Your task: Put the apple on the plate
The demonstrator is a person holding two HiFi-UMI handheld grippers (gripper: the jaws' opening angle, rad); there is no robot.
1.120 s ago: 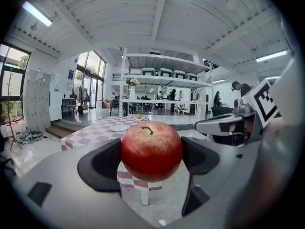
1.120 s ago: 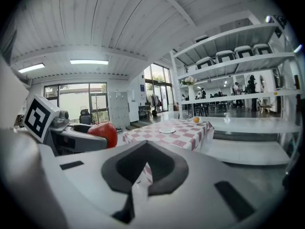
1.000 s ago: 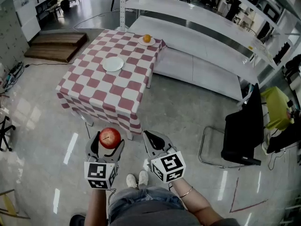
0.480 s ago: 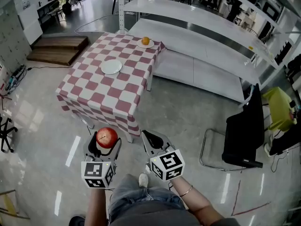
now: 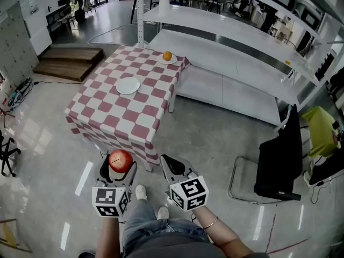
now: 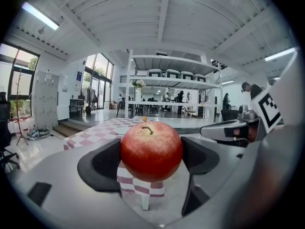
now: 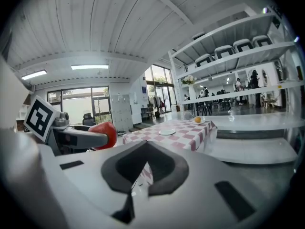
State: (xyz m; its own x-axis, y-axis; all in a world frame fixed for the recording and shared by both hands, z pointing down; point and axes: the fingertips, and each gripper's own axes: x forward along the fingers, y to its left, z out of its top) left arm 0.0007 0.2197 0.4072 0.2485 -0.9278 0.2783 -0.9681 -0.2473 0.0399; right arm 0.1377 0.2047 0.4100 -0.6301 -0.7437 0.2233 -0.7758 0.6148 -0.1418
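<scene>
Left gripper (image 5: 119,167) clamps the apple (image 6: 151,150), right gripper (image 7: 145,149) pressed closed

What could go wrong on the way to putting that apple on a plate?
The apple is round and smooth, and the left gripper pinches it only at its two sides, above the hard floor; a slip could drop and bruise it. The table holds two plates: an empty white plate near the middle, and a small plate with an orange at the far corner. Setting the apple beside the orange might knock it off.
</scene>
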